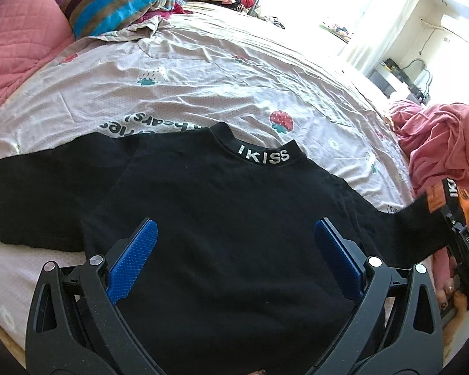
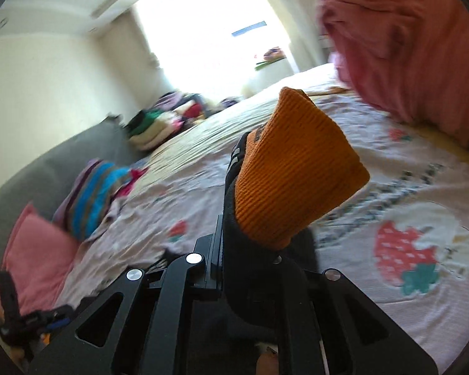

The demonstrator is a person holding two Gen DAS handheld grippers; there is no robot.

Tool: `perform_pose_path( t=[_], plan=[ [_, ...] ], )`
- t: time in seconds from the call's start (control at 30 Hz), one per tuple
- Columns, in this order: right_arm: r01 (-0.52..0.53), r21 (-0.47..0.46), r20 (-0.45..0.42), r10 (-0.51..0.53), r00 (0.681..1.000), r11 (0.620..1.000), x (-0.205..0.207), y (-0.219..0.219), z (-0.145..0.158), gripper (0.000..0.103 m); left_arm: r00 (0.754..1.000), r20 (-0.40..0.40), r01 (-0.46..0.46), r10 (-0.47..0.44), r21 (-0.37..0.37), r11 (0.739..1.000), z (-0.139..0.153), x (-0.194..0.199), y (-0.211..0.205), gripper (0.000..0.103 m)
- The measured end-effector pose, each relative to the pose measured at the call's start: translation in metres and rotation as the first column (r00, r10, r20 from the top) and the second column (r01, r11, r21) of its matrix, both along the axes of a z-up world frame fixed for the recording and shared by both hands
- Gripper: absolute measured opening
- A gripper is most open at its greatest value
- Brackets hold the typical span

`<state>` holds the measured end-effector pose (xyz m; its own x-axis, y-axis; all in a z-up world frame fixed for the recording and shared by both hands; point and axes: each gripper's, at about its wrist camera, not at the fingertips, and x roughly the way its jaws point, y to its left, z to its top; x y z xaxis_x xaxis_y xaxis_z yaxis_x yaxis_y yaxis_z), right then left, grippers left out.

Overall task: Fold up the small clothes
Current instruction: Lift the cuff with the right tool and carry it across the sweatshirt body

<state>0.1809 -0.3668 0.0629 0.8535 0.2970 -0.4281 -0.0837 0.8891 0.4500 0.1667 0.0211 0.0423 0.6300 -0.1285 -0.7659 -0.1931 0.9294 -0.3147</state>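
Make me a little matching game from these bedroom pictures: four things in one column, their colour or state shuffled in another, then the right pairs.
Things:
1. sweater
2. sleeve cuff
3. left gripper
4. pillow

Descriptions:
A. orange, pinched in the right gripper
B. pink, quilted
C. black, spread on the bed sheet
D. open, holding nothing

Pairs: 1-C, 2-A, 3-D, 4-B
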Motion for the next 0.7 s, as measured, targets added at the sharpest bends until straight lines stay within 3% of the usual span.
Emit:
perform_pose_path(
  t=[0.37, 0.7],
  plan=[
    [-0.233, -0.114, 0.0, 0.234, 0.972, 0.966, -0.002, 0.098, 0.003, 0.009, 1.0, 0.005, 0.01, -0.009, -0.107, 0.994, -0.006, -0.006, 0.012, 0.095],
    [-0.39, -0.285, -0.053, 0.392, 0.918, 0.875, -0.003, 0.176, -0.027, 0.009, 1.0, -0.009, -0.012, 0.01, -0.239, 0.971, -0.021, -0.004, 0.031, 0.095]
  ],
)
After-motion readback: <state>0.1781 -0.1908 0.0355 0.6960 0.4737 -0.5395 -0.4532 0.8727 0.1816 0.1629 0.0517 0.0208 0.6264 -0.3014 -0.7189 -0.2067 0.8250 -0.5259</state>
